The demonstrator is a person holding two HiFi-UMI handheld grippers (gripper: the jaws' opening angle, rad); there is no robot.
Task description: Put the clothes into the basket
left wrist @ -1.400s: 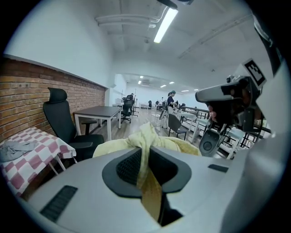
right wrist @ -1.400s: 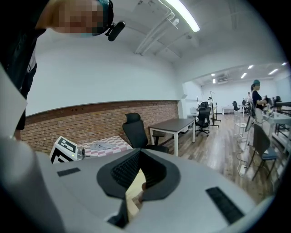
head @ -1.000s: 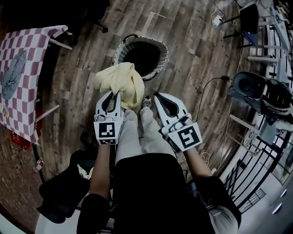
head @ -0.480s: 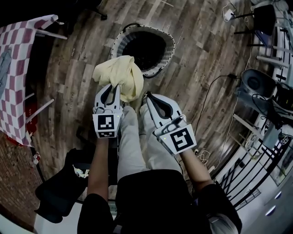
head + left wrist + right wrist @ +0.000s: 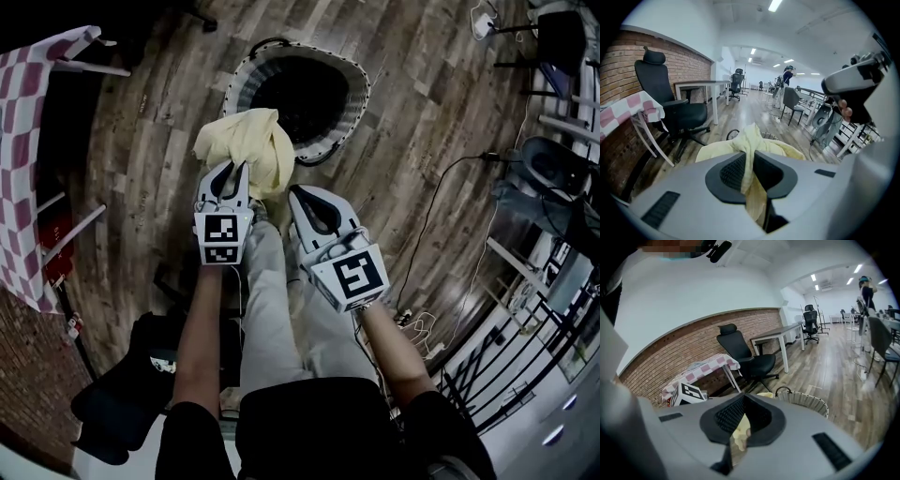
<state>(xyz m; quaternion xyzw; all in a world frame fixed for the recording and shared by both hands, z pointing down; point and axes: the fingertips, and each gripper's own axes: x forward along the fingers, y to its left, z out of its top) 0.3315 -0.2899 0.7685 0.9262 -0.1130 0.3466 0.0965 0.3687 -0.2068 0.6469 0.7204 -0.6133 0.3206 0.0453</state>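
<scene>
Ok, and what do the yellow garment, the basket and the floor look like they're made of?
Garment: soft matte fabric, probably cotton; it bunches and drapes in loose folds.
Basket: pale woven rope or wicker, judging by its ribbed wall; dark inside.
Floor: wood-grain planks with a slight sheen; solid wood or laminate, can't tell.

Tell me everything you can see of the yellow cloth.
The yellow cloth is pale, soft, matte fabric, bunched and creased into a loose lump. It is held off the floor, with a narrow fold pinched between the jaws of the left gripper and the bulk billowing beyond their tips. A strip also shows between the right gripper's jaws. In the head view it overlaps the near rim of the basket but is not inside; contact cannot be told.
</scene>
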